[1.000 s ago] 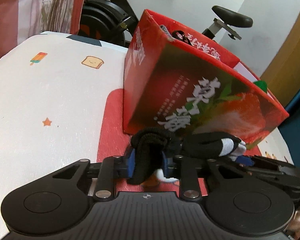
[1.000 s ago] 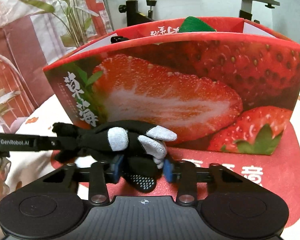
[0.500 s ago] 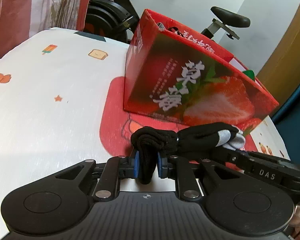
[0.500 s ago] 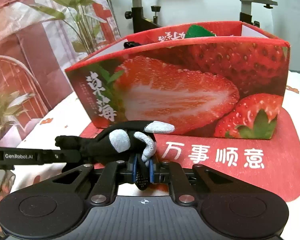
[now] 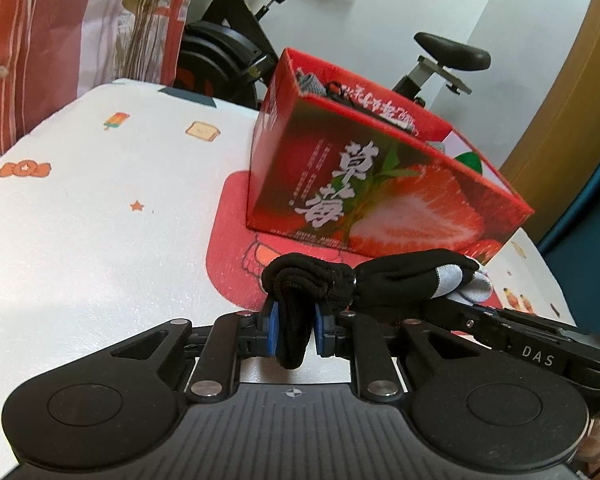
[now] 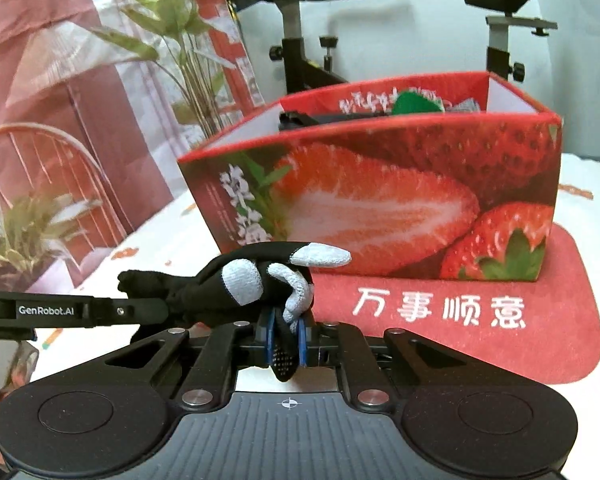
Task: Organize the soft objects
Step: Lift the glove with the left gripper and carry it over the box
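A black glove with grey fingertips (image 5: 400,276) (image 6: 244,280) hangs stretched between both grippers, above the red mat (image 5: 228,248) (image 6: 500,320). My left gripper (image 5: 294,330) is shut on the glove's knitted cuff end. My right gripper (image 6: 286,338) is shut on a black dotted part near the grey fingertips. A red strawberry box (image 5: 380,200) (image 6: 380,200) stands on the mat just behind the glove. It is open on top and holds dark, grey and green soft items, mostly hidden by its walls.
The table wears a white cloth with small cartoon prints (image 5: 100,200). An exercise bike (image 5: 236,52) (image 6: 300,48) stands behind the box. A curtain with plant prints (image 6: 100,100) hangs at the left. A brown door (image 5: 560,100) is at the right.
The right jaws closed from loosely around the glove to tight on it. Both grippers pulled back from the box and rose a little, lifting the glove; the box now looks smaller.
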